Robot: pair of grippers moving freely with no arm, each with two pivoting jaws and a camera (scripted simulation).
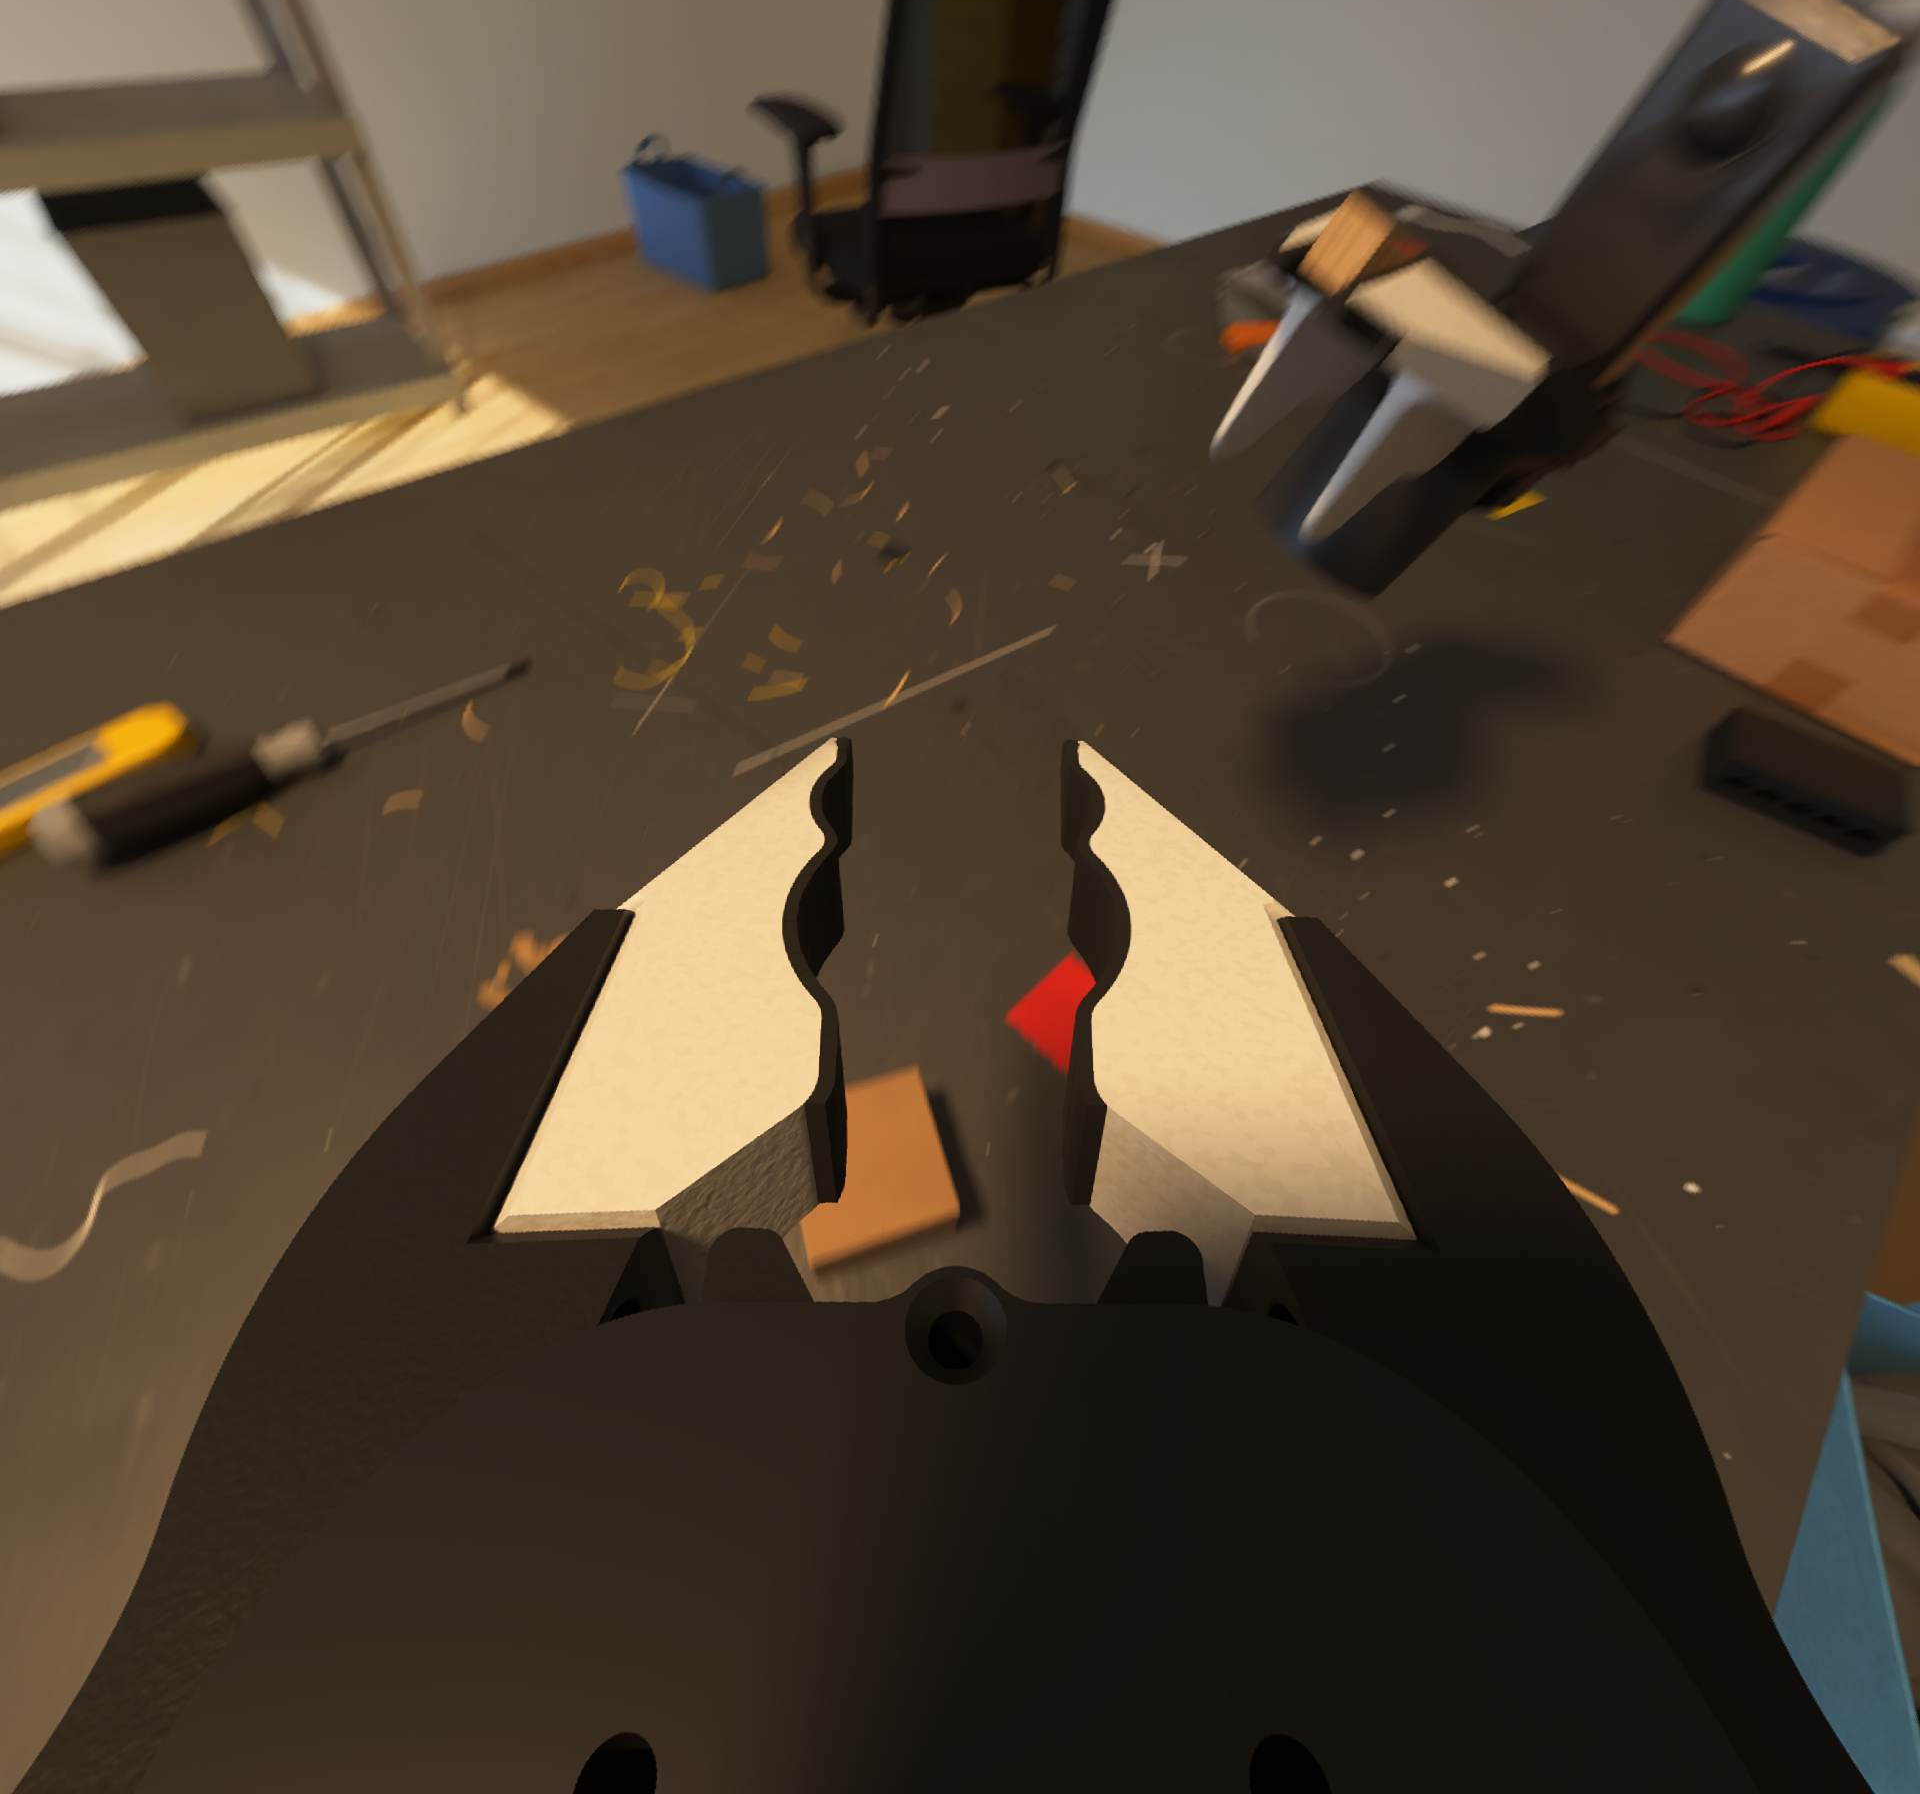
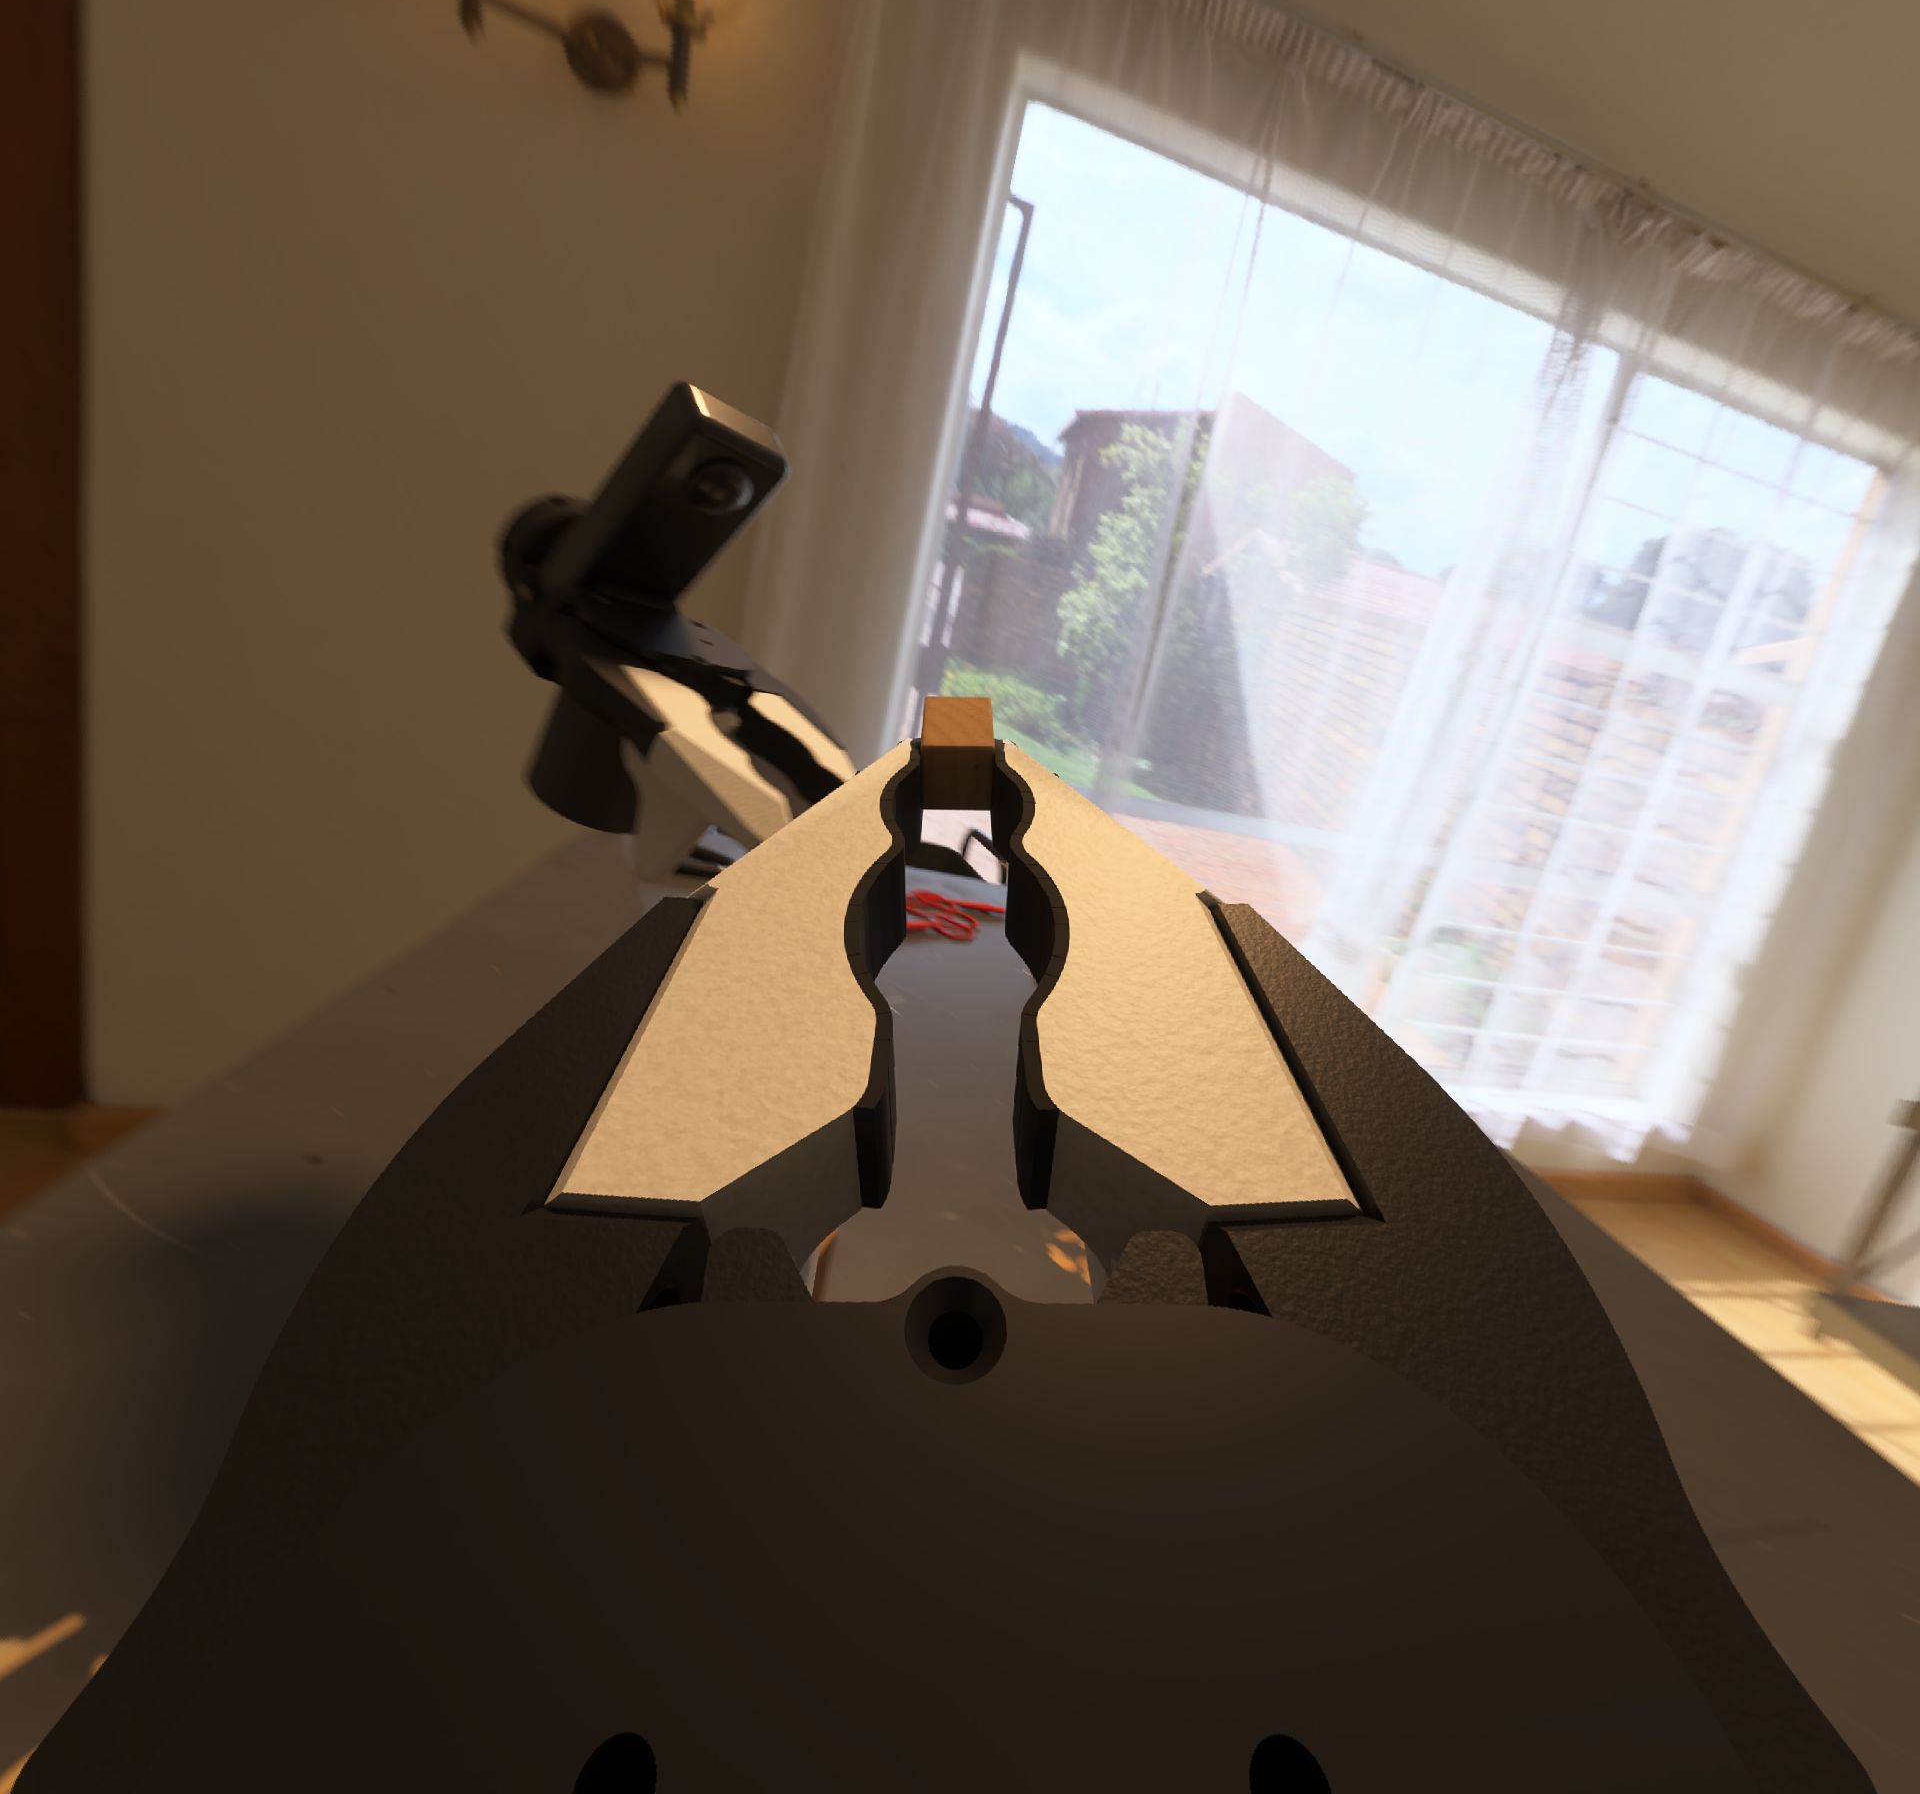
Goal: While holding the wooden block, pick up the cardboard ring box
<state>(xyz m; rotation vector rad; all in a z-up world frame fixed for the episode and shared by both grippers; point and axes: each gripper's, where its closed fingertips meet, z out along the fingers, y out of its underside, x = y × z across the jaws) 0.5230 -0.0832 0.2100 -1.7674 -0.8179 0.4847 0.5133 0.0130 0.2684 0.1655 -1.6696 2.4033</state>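
The cardboard ring box [image 1: 883, 1168], a small flat tan box, lies on the dark workbench [image 1: 582, 913]. It is low between my left fingers, partly hidden by the left one. My left gripper [image 1: 958, 752] is open and empty above it, jaws well apart. My right gripper [image 2: 958, 757] is shut on the small wooden block [image 2: 956, 752] at its fingertips and is tilted up toward a window. In the left wrist view it hovers at the upper right [image 1: 1351, 290] with the block [image 1: 1345, 238]. The left gripper shows in the right wrist view [image 2: 769, 742], its tips hidden.
A red flat piece [image 1: 1049, 1012] lies just right of the box. A screwdriver [image 1: 260, 778] and a yellow knife [image 1: 94, 757] lie left. A black block [image 1: 1808, 794], cardboard sheet [image 1: 1829, 601] and red wire [image 1: 1756, 383] lie right. Chair [image 1: 966, 113], blue bin [image 1: 696, 222] and shelf [image 1: 208, 186] stand beyond.
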